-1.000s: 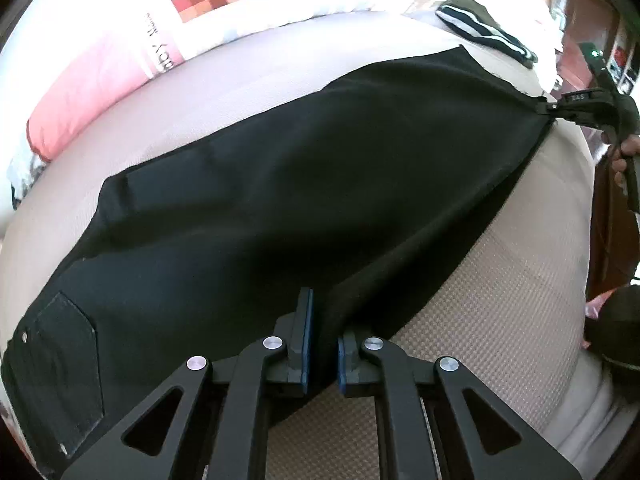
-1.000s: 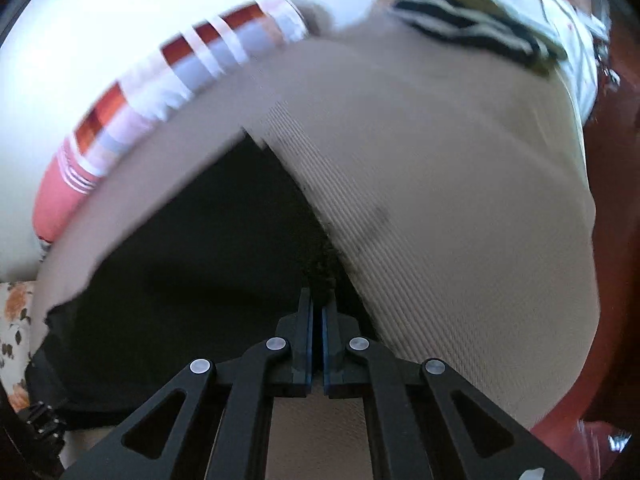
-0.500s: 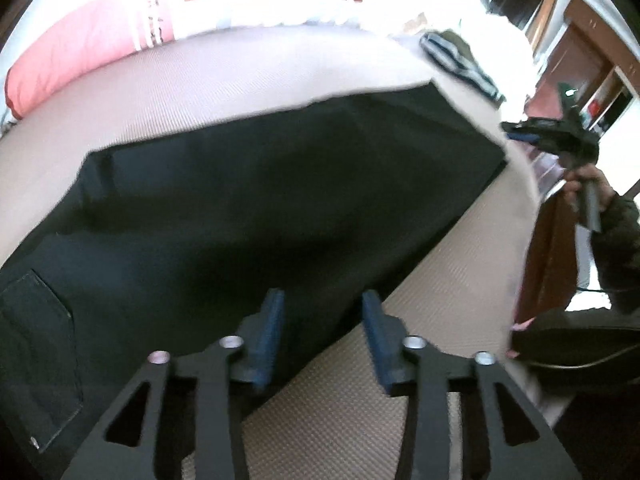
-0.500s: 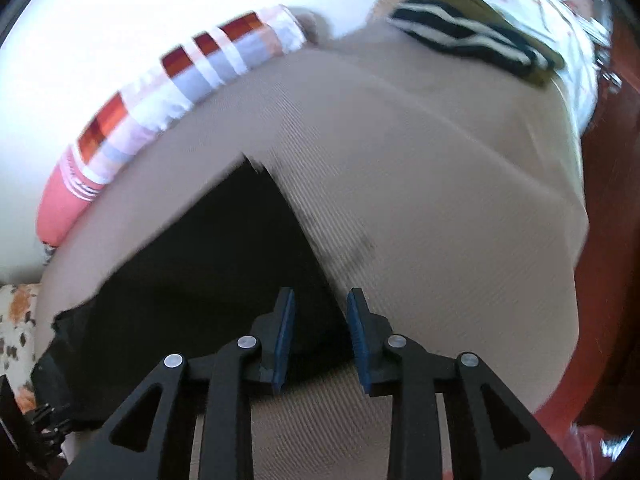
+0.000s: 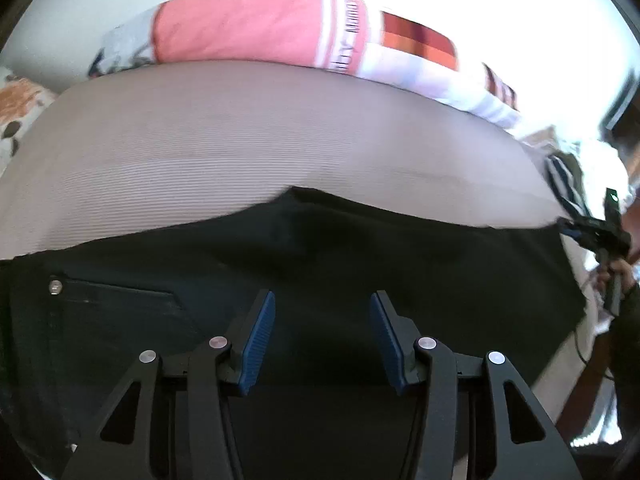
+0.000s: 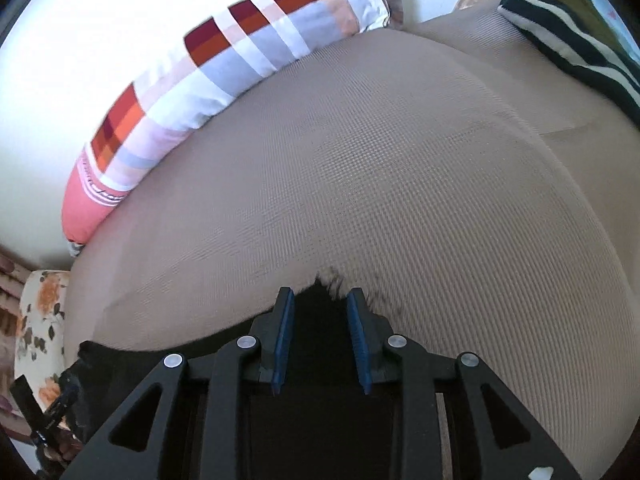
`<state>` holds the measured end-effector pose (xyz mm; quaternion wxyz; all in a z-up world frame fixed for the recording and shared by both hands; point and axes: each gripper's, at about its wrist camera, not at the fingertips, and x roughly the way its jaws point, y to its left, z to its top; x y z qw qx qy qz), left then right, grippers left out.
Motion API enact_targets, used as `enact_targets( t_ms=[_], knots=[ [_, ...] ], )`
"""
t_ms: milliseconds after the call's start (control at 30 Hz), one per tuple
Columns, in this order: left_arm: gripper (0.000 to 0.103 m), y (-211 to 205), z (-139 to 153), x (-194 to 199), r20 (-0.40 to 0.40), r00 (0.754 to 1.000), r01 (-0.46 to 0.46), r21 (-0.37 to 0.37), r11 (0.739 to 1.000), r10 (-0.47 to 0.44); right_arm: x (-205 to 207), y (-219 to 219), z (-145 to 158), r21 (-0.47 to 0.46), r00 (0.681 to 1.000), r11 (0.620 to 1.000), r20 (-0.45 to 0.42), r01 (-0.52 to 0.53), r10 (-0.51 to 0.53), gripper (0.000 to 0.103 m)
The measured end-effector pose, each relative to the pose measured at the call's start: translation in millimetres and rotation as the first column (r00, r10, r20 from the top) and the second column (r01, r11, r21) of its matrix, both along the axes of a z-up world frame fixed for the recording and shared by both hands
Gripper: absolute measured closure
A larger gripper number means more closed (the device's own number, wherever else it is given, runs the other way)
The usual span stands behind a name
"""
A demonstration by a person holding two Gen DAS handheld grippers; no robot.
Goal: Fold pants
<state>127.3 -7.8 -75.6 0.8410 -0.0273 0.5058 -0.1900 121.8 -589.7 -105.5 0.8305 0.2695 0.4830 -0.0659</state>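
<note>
Both claws have just let go. A second ago each was pinched shut on an edge of the black pants (image 5: 360, 264); now my left claw (image 5: 322, 334) hangs over the dark cloth with its blue pads (image 5: 260, 336) well apart and still widening, nothing between them but the fabric lying flat below. My right claw (image 6: 320, 330) stands partly apart too, over the frayed hem corner of the pants (image 6: 320, 300), not pressing on it. I read that as one fold laid down and released: the cloth keeps its shape on the bed (image 6: 400, 180) without my holding it.

The pants lie flat on the tan bed cover, nearer me than the striped pillow (image 5: 280, 28) along the far edge. Their long axis runs across the left view, roughly parallel to that pillow: the seat end with the back pocket (image 5: 116, 292) and its rivet sits at the left, and the leg end reaches the right, where my other claw shows at the bed's edge. I judge the next fold should bring one end over the other along that axis.
</note>
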Motion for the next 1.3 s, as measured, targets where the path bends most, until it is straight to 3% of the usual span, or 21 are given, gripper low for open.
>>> enact_targets(
  t_ms=[233, 333, 433, 500, 633, 833, 1100, 1300],
  knots=[
    [0.052, 12, -14, 8, -0.017, 0.999, -0.047, 0.041, 0.998, 0.048, -2, 5, 5, 0.007, 0.999, 0.999, 0.026, -0.043, 0.043, 0.081],
    [0.052, 9, -18, 10, -0.020, 0.999, -0.045, 0.053, 0.998, 0.046, -8, 11, 3, 0.035, 0.993, 0.993, 0.038, -0.111, 0.110, 0.081],
    [0.052, 7, -21, 11, -0.018, 0.999, -0.039, 0.065, 0.997, 0.040, -7, 20, -4, -0.012, 0.988, 0.988, 0.002, -0.156, 0.156, 0.081],
    [0.052, 5, -22, 12, -0.017, 0.999, -0.035, 0.078, 0.996, 0.036, -8, 21, -5, -0.010, 0.989, 0.989, 0.021, -0.145, 0.145, 0.084],
    [0.052, 4, -22, 13, -0.006, 0.999, -0.032, 0.088, 0.996, 0.033, -14, 21, 9, -0.002, 0.990, 0.994, 0.096, -0.106, 0.106, 0.102],
    [0.052, 11, -19, 16, 0.025, 0.998, -0.056, 0.092, 0.994, 0.054, -42, 30, 39, -0.139, 0.988, 0.990, 0.154, 0.020, 0.001, 0.103],
    [0.052, 23, -30, 35, 0.036, 0.996, -0.082, 0.096, 0.992, 0.079, -17, 34, 2, -0.233, 0.999, 0.971, 0.033, 0.043, -0.036, 0.103],
    [0.052, 15, -35, 50, 0.081, 0.996, -0.057, 0.160, 0.986, 0.045, -10, 38, -5, -0.245, 0.998, 0.969, -0.030, 0.046, -0.055, 0.097]
  ],
)
